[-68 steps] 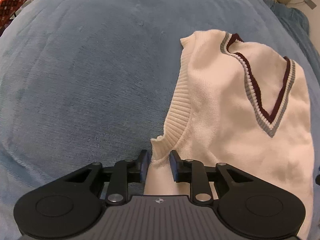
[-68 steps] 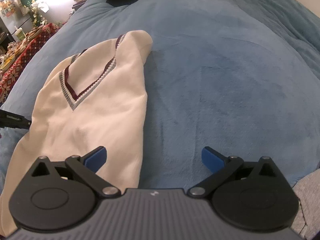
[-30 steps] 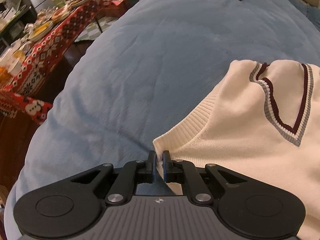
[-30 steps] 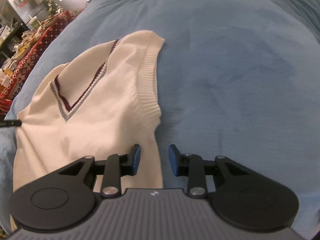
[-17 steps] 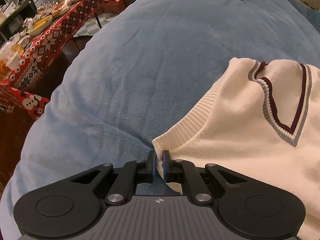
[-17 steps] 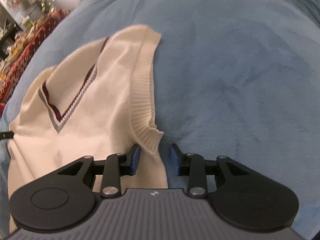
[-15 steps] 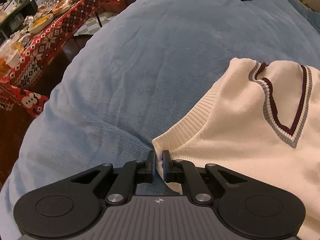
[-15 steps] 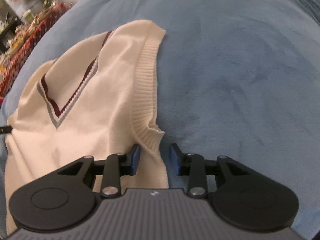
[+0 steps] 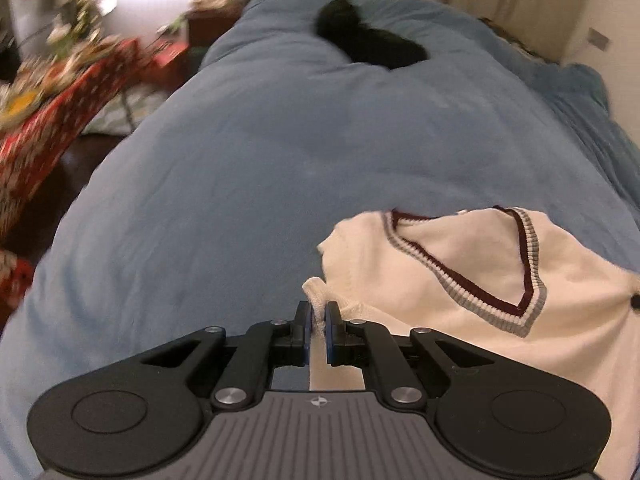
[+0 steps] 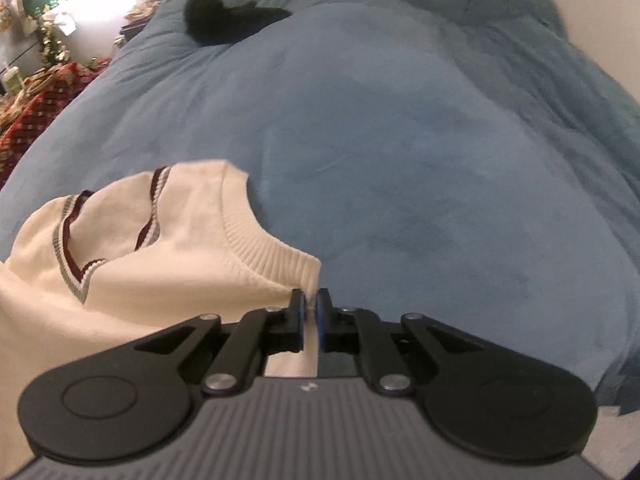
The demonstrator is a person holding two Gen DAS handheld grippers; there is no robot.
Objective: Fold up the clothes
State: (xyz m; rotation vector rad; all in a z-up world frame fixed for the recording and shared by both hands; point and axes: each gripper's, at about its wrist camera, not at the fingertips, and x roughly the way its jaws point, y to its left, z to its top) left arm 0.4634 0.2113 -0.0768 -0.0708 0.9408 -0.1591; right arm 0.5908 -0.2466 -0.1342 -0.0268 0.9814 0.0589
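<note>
Both claws are clamped on the cream vest [image 9: 460,280]: the left claw [image 9: 315,322] on its armhole corner at 6 o'clock, the right claw [image 10: 309,312] likewise. The vest hangs raised over the blue bed [image 10: 400,160]. Thin ribbed edges could slip free, dropping one side askew.

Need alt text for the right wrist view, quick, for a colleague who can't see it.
The right gripper is shut on the ribbed armhole edge of a cream V-neck vest, lifting it over a blue blanket. A dark item lies far off.
</note>
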